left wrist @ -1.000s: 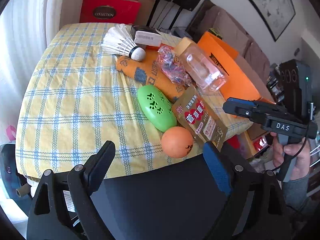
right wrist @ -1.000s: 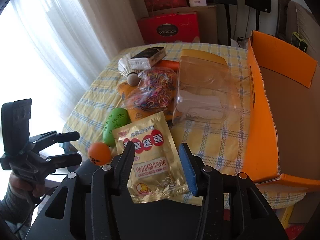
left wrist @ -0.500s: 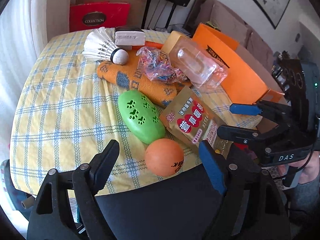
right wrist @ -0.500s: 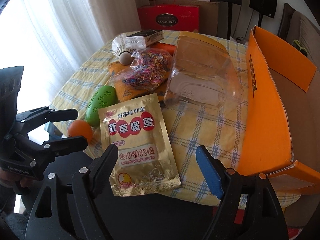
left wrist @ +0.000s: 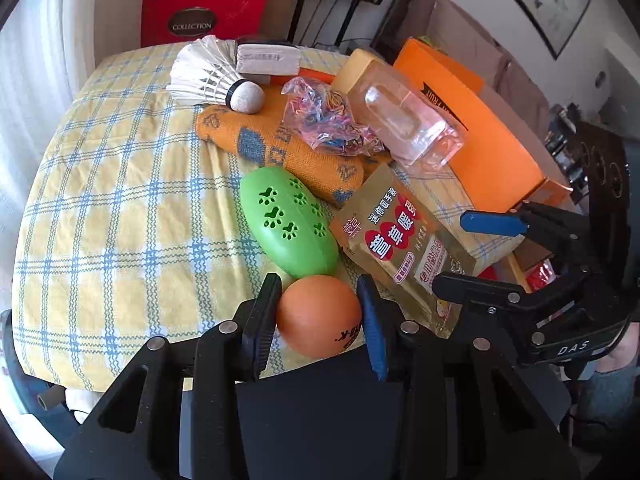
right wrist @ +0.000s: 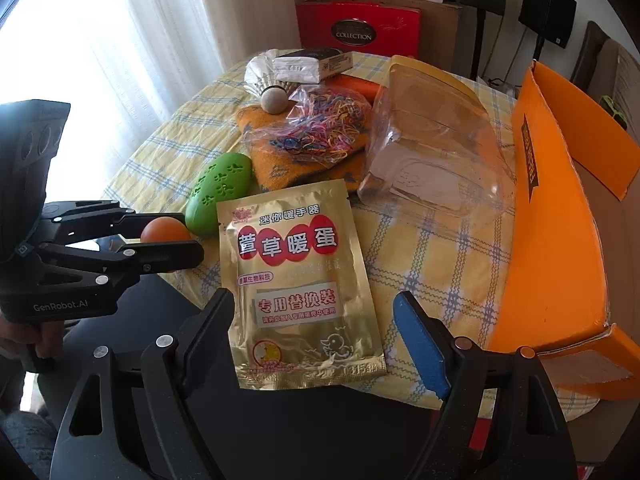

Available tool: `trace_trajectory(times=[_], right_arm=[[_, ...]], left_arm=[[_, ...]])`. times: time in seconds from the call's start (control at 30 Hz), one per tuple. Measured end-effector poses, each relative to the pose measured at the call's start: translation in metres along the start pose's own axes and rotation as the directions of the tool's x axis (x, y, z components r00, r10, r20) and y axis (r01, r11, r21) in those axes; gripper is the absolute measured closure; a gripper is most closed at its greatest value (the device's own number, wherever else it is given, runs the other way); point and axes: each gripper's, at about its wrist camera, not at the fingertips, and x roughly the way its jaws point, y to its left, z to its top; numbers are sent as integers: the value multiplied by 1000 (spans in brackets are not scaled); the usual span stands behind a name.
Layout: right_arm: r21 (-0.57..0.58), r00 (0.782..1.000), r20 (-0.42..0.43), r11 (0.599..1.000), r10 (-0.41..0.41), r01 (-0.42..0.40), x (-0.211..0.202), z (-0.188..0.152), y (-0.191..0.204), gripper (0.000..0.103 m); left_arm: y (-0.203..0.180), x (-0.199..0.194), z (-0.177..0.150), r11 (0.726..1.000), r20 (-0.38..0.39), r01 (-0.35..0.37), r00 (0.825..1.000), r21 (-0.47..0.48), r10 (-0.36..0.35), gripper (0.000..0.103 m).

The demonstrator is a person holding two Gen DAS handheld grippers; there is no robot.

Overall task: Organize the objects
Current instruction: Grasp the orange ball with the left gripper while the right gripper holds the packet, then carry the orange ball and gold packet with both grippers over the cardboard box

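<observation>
Since a second ago our left gripper (left wrist: 318, 312) is closing around the orange ball (left wrist: 319, 316), just beside the green pod (left wrist: 289, 221); we squeeze gently. Right gripper (right wrist: 316, 320) gapes.

left gripper (left wrist: 318, 312) closing around orange ball (left wrist: 319, 316), right gripper (right wrist: 316, 332) widened

Ball (left wrist: 318, 318) orange; pod (left wrist: 289, 221) green, paw-print cutouts; pouch (right wrist: 298, 282) gold, red ovals; cloth (left wrist: 120, 208) yellow – blue-white check; towel (left wrist: 280, 152) orange, blue motifs; box (right wrist: 556, 216) orange – at 3 o'clock.
</observation>
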Motion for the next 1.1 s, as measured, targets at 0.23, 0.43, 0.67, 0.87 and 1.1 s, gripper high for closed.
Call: trace_trajectory(times=[0.23, 0.43, 0.67, 0.87, 1.1], right_arm=[[-59, 999, -40, 998, -18, 16, 18, 9, 18, 8], [-68, 996, -59, 996, -67, 63, 33, 9, 20, 5], [-38, 996, -52, 997, -75, 73, 28, 8, 11, 8], [34, 1000, -23, 999, 11, -10, 14, 8, -4, 48], [23, 1000, 0, 1000, 2, -2, 3, 2, -1, 49]], left_arm=[[10, -17, -1, 999, 31, 1, 1000, -36, 0, 67], [21, -22, -1, 998, 39, 9, 999, -61, -6, 67], [21, -20, -3, 998, 37, 22, 999, -66, -20, 67], [18, -20, -2, 998, 39, 29, 999, -61, -27, 67], [16, -22, 0, 998, 44, 34, 999, -59, -32, 67]])
